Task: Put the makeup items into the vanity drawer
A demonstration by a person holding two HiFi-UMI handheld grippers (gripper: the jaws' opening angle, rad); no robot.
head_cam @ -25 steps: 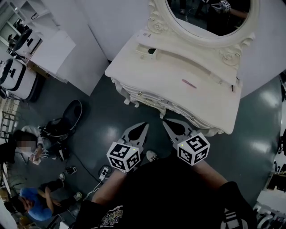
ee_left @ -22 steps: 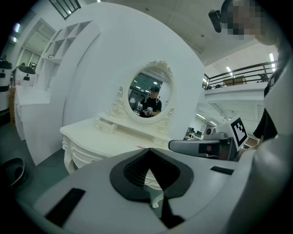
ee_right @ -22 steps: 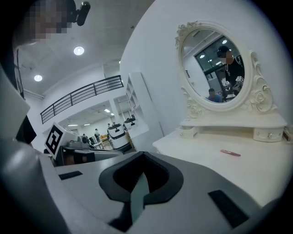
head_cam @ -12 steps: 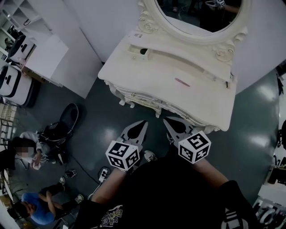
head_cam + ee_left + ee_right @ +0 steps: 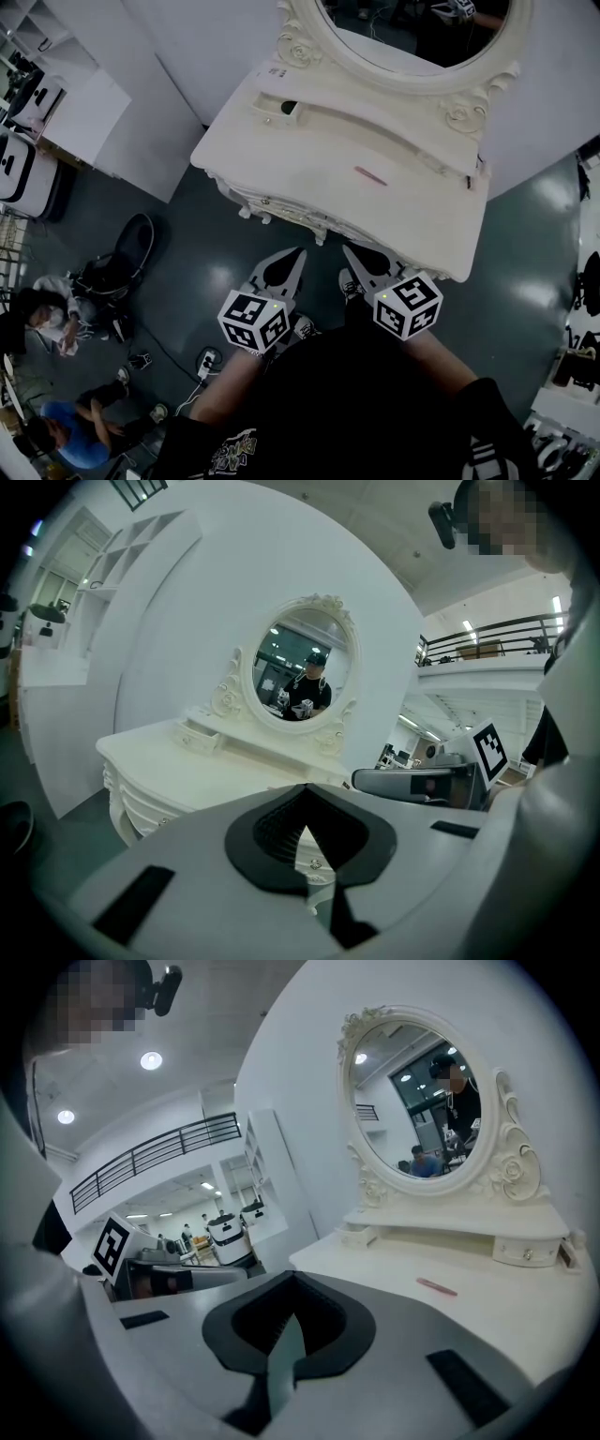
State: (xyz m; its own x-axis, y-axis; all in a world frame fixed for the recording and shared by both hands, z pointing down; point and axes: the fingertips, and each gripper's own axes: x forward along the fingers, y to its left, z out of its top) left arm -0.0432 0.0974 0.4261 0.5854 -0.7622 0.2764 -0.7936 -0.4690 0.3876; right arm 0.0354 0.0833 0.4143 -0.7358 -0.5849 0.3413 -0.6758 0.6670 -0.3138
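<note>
A cream vanity [image 5: 281,159] with an oval mirror [image 5: 412,37] stands in front of me. One thin pink makeup item [image 5: 370,176] lies on its top, also visible in the right gripper view as the pink item [image 5: 436,1286]. A small shelf drawer [image 5: 272,108] at the back left looks pulled out a little. The front drawers [image 5: 305,214] are closed. My left gripper [image 5: 298,251] and right gripper [image 5: 345,249] hover side by side over the floor just short of the vanity's front edge. Both are shut and hold nothing, as the left gripper [image 5: 302,794] and right gripper [image 5: 292,1279] show.
White cabinets [image 5: 94,112] stand at the left. Two people [image 5: 56,314] sit on the grey floor at the lower left, near a black bag [image 5: 122,262], cables and a power strip [image 5: 206,361]. A small dark item [image 5: 472,183] sits at the vanity's right end.
The vanity has slid left and lower in the head view, so I stand a little closer. Both grippers stay shut, side by side, now nearer its front edge.
</note>
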